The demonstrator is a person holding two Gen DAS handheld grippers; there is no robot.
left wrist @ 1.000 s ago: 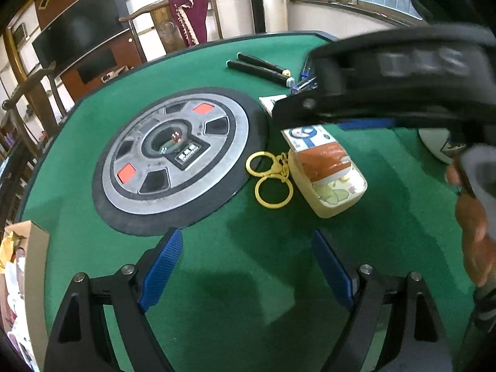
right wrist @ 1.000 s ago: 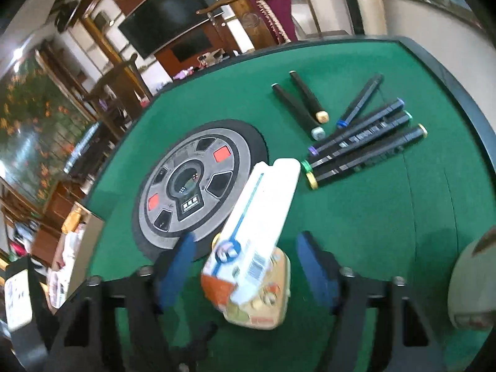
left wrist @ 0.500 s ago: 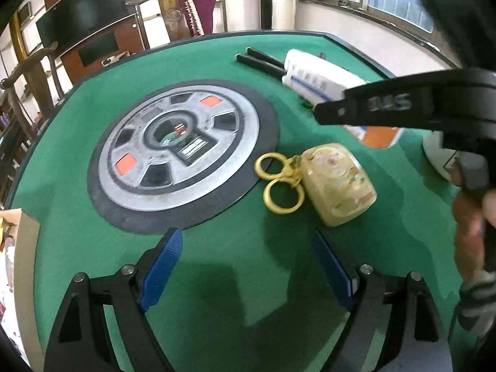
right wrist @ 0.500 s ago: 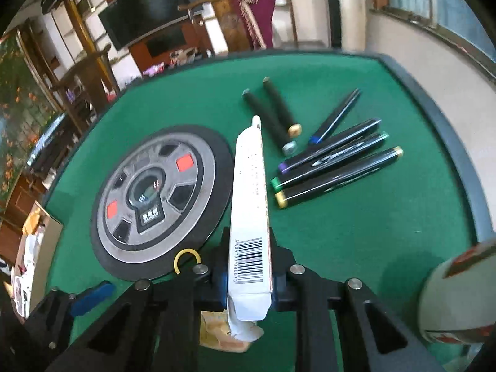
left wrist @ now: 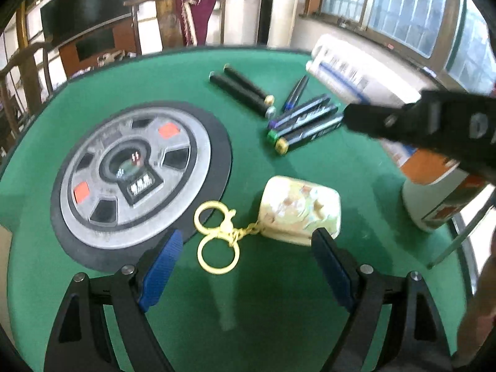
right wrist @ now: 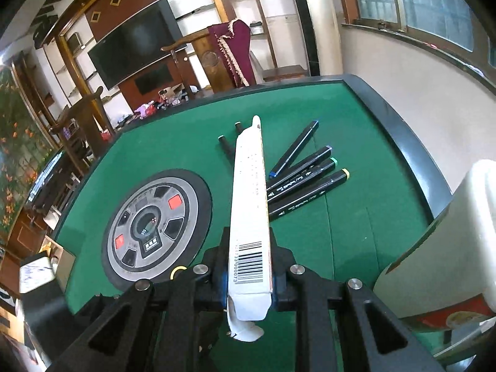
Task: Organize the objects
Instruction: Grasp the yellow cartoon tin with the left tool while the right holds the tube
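Observation:
My right gripper (right wrist: pixel 248 276) is shut on a long white carton box (right wrist: pixel 251 204) with a barcode and holds it in the air above the green table (right wrist: pixel 356 226). In the left wrist view the box (left wrist: pixel 356 80) hangs at the upper right, held by the black right gripper (left wrist: pixel 434 127). My left gripper (left wrist: pixel 245 263) is open and empty, just above the table. A cream pouch (left wrist: pixel 300 210) with yellow key rings (left wrist: pixel 217 235) lies between its fingers, a little ahead.
Several black markers (left wrist: pixel 297 121) lie at the back right, also in the right wrist view (right wrist: pixel 303 183). A round wheel-patterned mat (left wrist: pixel 136 167) covers the left of the table. A white container (right wrist: pixel 449 241) stands at the right edge.
My right gripper has lifted the box higher and further right, away from the pouch. My left gripper has moved closer to the pouch and key rings.

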